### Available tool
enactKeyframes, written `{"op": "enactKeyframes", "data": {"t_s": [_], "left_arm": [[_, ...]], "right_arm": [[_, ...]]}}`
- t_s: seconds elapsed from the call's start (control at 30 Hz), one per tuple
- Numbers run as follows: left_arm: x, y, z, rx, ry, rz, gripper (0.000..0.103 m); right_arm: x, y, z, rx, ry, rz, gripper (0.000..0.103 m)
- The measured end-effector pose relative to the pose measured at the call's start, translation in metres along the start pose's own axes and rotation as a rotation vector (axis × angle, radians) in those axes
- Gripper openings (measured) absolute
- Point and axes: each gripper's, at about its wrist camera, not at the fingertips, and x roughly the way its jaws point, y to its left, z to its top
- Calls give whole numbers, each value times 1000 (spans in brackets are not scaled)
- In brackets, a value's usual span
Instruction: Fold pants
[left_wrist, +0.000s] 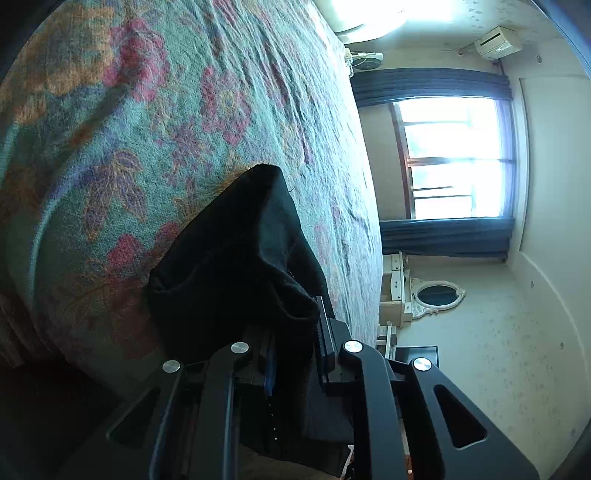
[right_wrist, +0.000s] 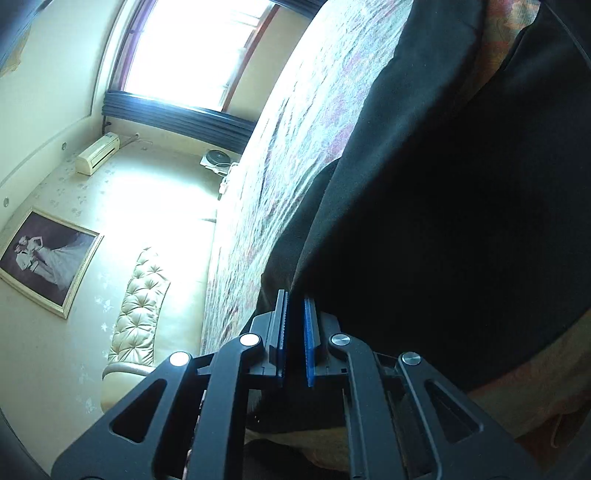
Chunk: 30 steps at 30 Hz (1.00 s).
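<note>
The left hand-held gripper (left_wrist: 295, 343) pinches a bunched fold of the black pants (left_wrist: 236, 258), lifted just over the floral bed (left_wrist: 155, 110). The right hand-held gripper (right_wrist: 295, 332) has its blue pads (right_wrist: 309, 343) drawn close on a thin edge of the same cloth, which spreads dark across the bed to the right. A window (left_wrist: 454, 158) glows at the far wall.

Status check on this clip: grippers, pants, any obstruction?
Left gripper shut on black pants. Right gripper shut on pants edge. Pants lifted off floral bedspread. Nothing obstructing.
</note>
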Motion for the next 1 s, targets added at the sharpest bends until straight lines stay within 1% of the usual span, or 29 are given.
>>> {"op": "enactKeyframes", "data": {"t_s": [0.07, 0.13, 0.2, 0.27, 0.3, 0.33, 0.37, 0.43, 0.47, 0.57, 0.67, 0.7, 0.77, 0.83, 0.9, 0.97, 1.0], "left_arm": [[-7, 7, -1, 6, -7, 28, 17], [-8, 20, -3, -12, 9, 45, 17], [-8, 32, -6, -31, 18, 75, 17], [-8, 38, -9, -52, 23, 69, 17], [-9, 38, -10, -43, 22, 70, 17], [-11, 34, -11, -27, 18, 74, 17], [-13, 29, -13, 2, 14, 78, 17], [-14, 19, -18, 50, 10, 84, 17], [-12, 13, -20, 66, 13, 81, 17], [-4, 7, -25, 87, 25, 99, 17], [2, 14, -30, 50, 33, 105, 17], [2, 13, -30, 55, 30, 109, 17], [-2, 11, -32, 58, 16, 124, 17], [-10, 14, -34, 0, -4, 102, 17], [-12, 12, -36, -27, -17, 108, 18], [-12, 10, -38, -7, -18, 114, 20], [-11, 7, -39, 10, -17, 127, 22]], "right_arm": [[-6, -1, -12, -10, 12, -14, 8], [-6, -14, -21, -20, 29, -63, 8], [0, -31, -28, 0, 43, -115, 8], [6, -49, -32, 61, 69, -122, 13], [7, -56, -36, 102, 68, -107, 18], [5, -61, -35, 127, 62, -91, 19], [7, -60, -37, 126, 60, -86, 23], [10, -55, -37, 97, 64, -67, 40], [17, -49, -37, 82, 71, -64, 42], [44, -31, -34, 63, 112, -46, 44], [60, -25, -41, 57, 141, -39, 44], [48, -29, -48, 47, 143, -41, 44], [44, -28, -48, 49, 143, -46, 44], [44, -28, -48, 68, 146, -38, 44], [43, -26, -47, 84, 145, -36, 44], [40, -31, -47, 93, 145, -27, 44], [41, -32, -47, 97, 145, -26, 44]]}}
